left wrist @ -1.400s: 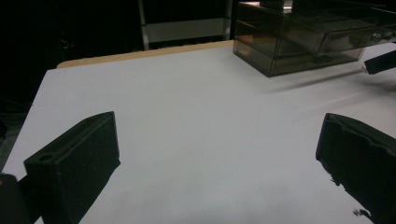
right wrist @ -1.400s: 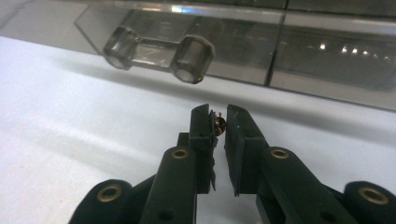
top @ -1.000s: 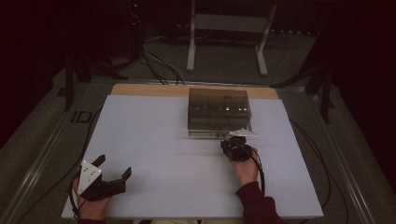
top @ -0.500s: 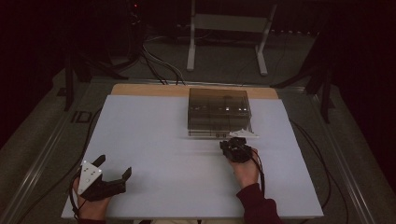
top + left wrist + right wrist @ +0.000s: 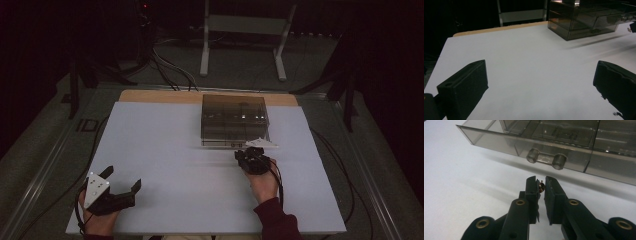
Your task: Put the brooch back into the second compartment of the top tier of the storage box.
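Observation:
A smoky clear plastic drawer box (image 5: 234, 117) stands at the far middle of the white table (image 5: 165, 145). In the right gripper view one drawer (image 5: 499, 140) is pulled out a little, its handle (image 5: 546, 159) facing me. My right gripper (image 5: 248, 152) sits just in front of the box. Its jaws are nearly together, shut on a small reddish-brown object (image 5: 541, 187) pinched near the tips (image 5: 541, 180). My left gripper (image 5: 122, 177) rests at the near left of the table, far from the box (image 5: 584, 18). It is open (image 5: 541, 82), with nothing between its fingers.
A strip of wooden tabletop (image 5: 160, 96) shows behind the white sheet. Cables (image 5: 170, 70) and a metal stand (image 5: 245, 30) lie on the dark floor beyond. The white surface spreads wide between the two hands.

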`<act>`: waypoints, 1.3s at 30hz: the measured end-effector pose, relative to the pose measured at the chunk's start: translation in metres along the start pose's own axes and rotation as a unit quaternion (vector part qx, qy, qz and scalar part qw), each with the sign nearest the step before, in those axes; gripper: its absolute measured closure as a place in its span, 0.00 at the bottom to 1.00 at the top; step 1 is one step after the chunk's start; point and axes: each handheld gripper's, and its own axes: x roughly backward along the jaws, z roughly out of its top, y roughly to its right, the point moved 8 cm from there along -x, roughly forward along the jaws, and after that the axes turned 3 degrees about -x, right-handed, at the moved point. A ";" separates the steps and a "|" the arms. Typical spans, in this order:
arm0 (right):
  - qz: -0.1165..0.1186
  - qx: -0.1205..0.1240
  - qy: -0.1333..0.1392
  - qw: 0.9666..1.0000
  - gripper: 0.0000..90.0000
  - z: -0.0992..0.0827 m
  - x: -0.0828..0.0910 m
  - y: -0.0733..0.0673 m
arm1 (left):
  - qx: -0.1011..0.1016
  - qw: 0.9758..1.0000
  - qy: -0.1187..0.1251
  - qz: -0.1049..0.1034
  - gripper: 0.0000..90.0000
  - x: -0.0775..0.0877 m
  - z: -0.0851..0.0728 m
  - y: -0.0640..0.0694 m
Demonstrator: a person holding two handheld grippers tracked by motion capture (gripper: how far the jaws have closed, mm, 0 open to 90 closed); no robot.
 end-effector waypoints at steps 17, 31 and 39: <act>0.006 0.008 0.012 1.000 0.91 0.013 0.015 -0.007 | 0.000 1.000 -0.001 -0.001 0.01 -0.001 0.000 0.000; 0.008 0.014 0.026 1.000 0.91 0.031 0.025 -0.010 | 0.000 1.000 -0.001 -0.002 0.01 -0.001 0.000 0.001; 0.009 0.016 0.034 0.999 0.91 0.041 0.029 -0.009 | -0.001 1.000 -0.002 -0.002 0.01 -0.001 -0.001 0.001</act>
